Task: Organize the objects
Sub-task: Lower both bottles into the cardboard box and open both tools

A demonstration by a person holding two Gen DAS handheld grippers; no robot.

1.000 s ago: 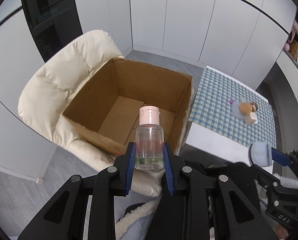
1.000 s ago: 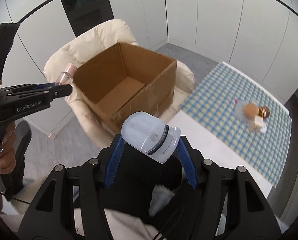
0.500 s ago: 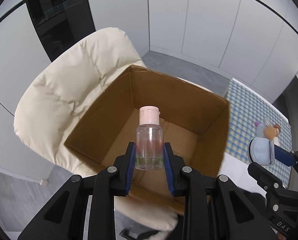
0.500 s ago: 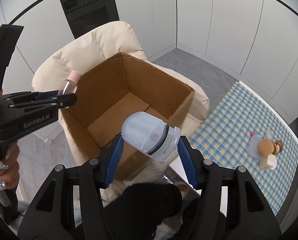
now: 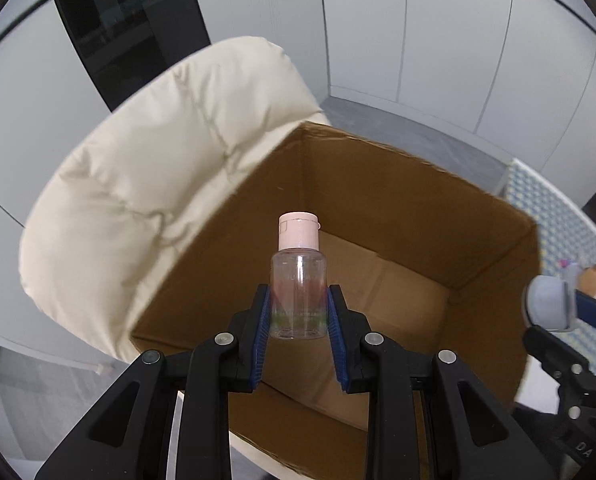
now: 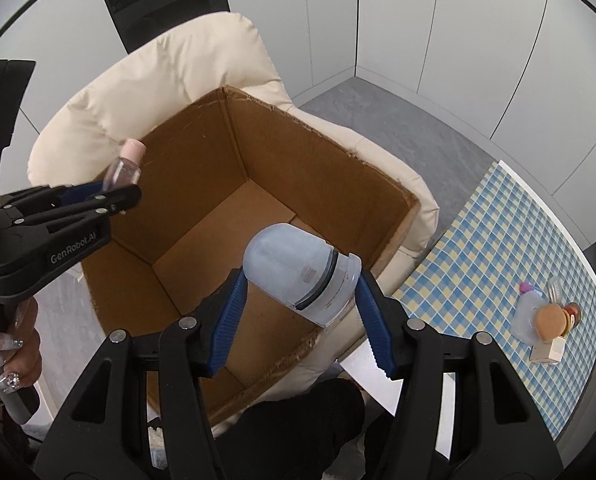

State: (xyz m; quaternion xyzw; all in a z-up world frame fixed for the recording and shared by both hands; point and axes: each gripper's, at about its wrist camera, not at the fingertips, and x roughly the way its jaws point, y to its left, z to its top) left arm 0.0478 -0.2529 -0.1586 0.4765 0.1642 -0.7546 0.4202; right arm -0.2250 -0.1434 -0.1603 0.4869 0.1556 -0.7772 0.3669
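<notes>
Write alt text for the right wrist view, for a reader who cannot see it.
The right gripper clamps a pale blue domed plastic container above an open, empty brown cardboard box resting on a cream padded chair. At left, the left gripper holds a small clear bottle with a pink cap over the box's edge.

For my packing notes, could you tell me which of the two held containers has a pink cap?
The small clear bottle in the left gripper; the right gripper holds a pale blue domed container without one.
</notes>
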